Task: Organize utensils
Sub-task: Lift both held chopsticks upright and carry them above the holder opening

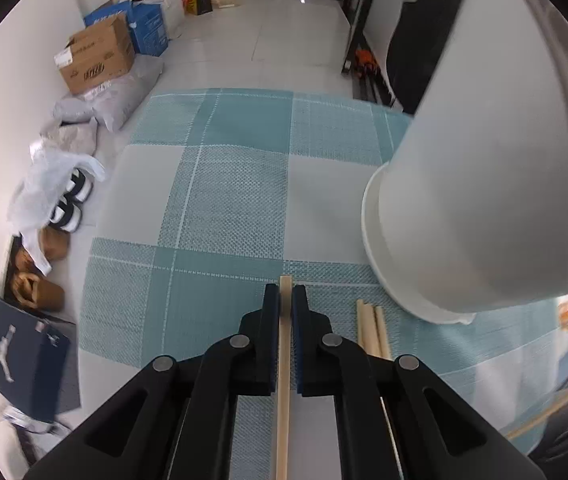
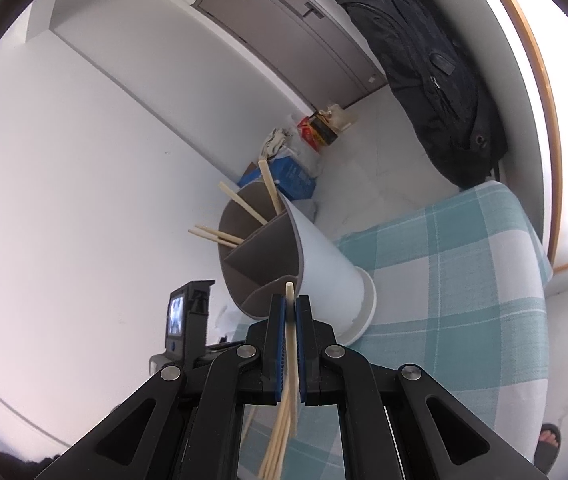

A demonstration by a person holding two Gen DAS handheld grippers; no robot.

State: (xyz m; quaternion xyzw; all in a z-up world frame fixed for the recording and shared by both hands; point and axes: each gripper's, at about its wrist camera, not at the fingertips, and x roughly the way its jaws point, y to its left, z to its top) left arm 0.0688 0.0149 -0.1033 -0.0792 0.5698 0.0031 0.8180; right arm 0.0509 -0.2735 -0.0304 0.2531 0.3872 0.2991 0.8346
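In the left wrist view my left gripper (image 1: 285, 294) is shut on a single wooden chopstick (image 1: 283, 420), which runs straight between the pads above the teal checked tablecloth (image 1: 220, 208). Two or three more chopsticks (image 1: 371, 332) lie on the cloth just to its right. The white utensil holder (image 1: 483, 184) stands close at the right. In the right wrist view my right gripper (image 2: 291, 302) is shut on a small bundle of pale chopsticks (image 2: 284, 432). Their tips sit right at the rim of the holder (image 2: 323, 256). Its brown divided inside holds several chopsticks (image 2: 244, 204).
Cardboard boxes (image 1: 96, 58), bags and a dark shoe box (image 1: 20, 356) crowd the floor left of the table. A black backpack (image 2: 431, 64) hangs by the wall beyond the table. A black device with a small screen (image 2: 188, 312) sits beside the holder. A sandalled foot (image 2: 549, 440) shows below.
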